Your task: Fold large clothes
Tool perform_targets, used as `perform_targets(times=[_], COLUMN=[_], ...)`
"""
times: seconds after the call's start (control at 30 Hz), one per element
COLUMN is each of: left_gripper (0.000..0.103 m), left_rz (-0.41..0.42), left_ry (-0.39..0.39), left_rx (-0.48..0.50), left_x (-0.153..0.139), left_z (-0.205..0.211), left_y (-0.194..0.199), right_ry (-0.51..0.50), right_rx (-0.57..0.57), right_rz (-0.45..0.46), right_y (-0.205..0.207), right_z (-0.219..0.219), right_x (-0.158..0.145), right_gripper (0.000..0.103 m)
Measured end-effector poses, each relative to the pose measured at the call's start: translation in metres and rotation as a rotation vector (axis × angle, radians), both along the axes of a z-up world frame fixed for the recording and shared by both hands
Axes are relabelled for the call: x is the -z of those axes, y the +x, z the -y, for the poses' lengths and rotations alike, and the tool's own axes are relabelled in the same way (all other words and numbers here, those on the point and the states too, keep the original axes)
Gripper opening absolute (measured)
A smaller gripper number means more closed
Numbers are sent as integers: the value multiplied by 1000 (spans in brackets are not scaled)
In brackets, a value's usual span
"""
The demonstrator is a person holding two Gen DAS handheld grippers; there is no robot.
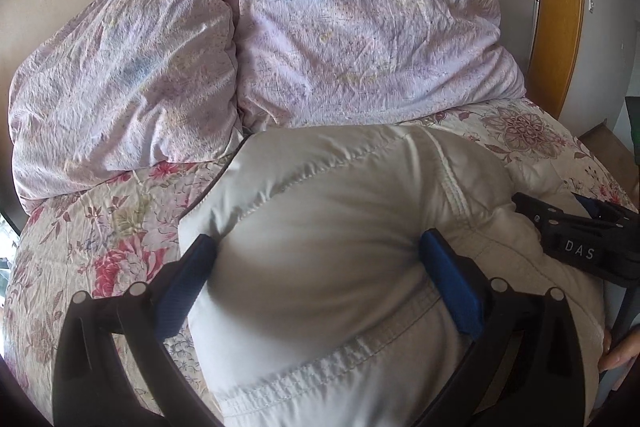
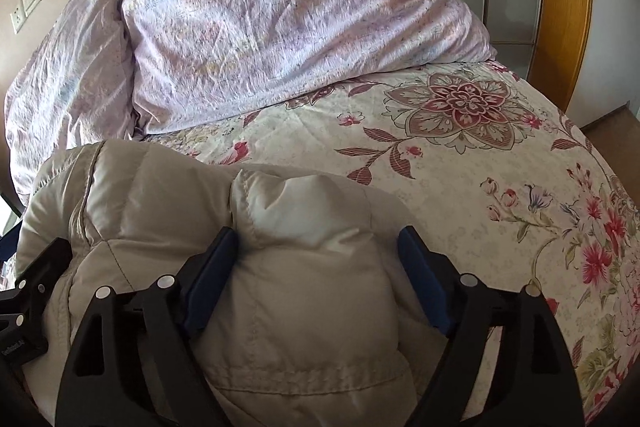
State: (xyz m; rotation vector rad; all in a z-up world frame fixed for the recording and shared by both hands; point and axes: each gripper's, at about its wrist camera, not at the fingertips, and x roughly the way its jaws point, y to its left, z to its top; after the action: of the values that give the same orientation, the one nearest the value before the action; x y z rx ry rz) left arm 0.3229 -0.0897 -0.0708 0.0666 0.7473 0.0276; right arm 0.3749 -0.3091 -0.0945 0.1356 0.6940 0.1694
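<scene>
Left wrist view: the left gripper [image 1: 316, 279] fills the lower frame; its arms are cut off by the bottom edge.
Hidden: the near part of the puffy grey jacket [image 1: 340, 227] runs out of frame, so its full shape cannot be made out.
Left jaws: spread wide, both blue pads [image 1: 452, 287] pressed into a bulging fold of the jacket that fills the gap between them.
Right gripper [image 2: 318, 279]: jaws apart; a padded lobe of the jacket [image 2: 280, 259] sits between them, against the left pad; whether it touches the right pad cannot be told.
Jacket's place: on the flowered bedspread [image 2: 500, 167], in front of two lilac pillows [image 1: 360, 35].
Right edge, left view: fingertips [image 1: 620, 351] of a hand, mostly cut off.
</scene>
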Motion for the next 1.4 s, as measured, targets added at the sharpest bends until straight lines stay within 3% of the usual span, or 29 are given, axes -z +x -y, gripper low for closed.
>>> perform_targets(times=[0.43, 0.77, 1.4], left_gripper=[101, 101, 101], left_rz=[-37, -20, -5], left_ry=[-75, -105, -110], left_rx=[11, 8, -12], left_x=[13, 17, 18], left_z=[-8, -10, -10], left_y=[10, 9, 11], right_ry=[-7, -11, 46], right_rx=[12, 27, 23], right_rz=[-15, -7, -21], right_y=[3, 4, 8], right_z=[-3, -4, 0], right_x=[7, 8, 11], right_gripper=[84, 86, 89])
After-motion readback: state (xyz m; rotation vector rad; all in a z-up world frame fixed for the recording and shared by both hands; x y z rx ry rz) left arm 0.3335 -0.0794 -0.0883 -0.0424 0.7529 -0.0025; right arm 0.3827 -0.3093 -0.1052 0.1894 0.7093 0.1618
